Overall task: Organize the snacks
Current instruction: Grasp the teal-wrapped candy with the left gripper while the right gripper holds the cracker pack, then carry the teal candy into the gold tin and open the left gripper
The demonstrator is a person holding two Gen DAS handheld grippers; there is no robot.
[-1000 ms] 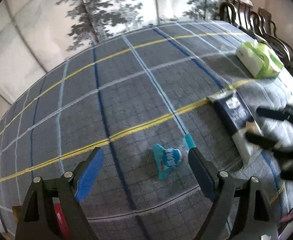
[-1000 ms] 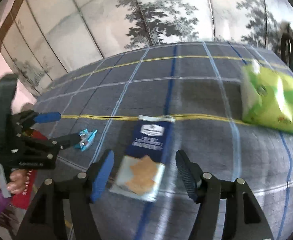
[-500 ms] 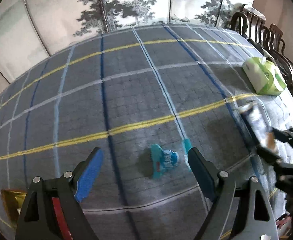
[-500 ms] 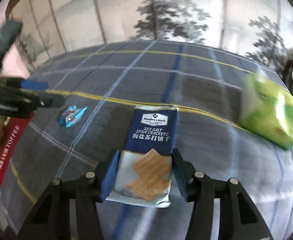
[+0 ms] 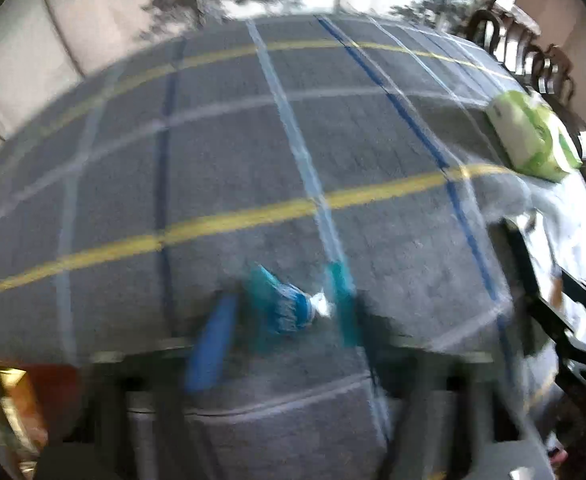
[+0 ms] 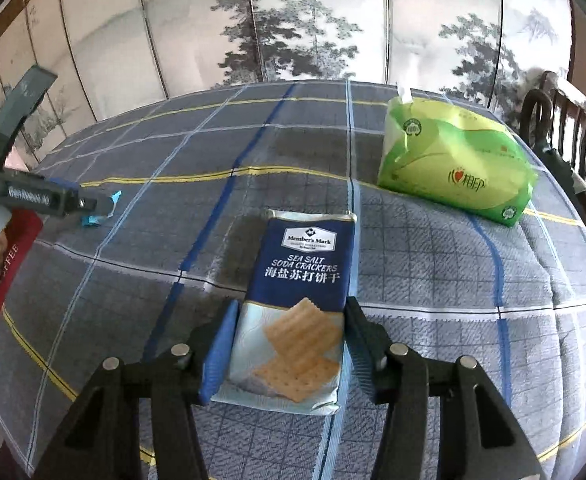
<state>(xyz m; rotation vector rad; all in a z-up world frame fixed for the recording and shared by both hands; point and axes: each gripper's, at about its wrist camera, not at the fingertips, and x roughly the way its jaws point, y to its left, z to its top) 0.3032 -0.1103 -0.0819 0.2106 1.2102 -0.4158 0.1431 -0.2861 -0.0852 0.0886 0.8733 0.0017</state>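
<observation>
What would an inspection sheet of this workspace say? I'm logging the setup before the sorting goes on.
Surface: plaid tablecloth, grey with blue and yellow lines.
Job's things: cracker pack lying flat; blue candy wrapper lying flat.
Clutter: green tissue pack; red box at the left edge.
Grippers: right gripper shut on the cracker pack; left gripper around the wrapper, blurred.
Cables: nothing seen.
Surroundings: painted tree screen; dark chairs.

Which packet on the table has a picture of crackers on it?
The dark blue packet that says sea salt soda crackers, between the right gripper's jaws. The green pack shows only leaves and writing, and the little blue wrapper is too small to tell.
</observation>
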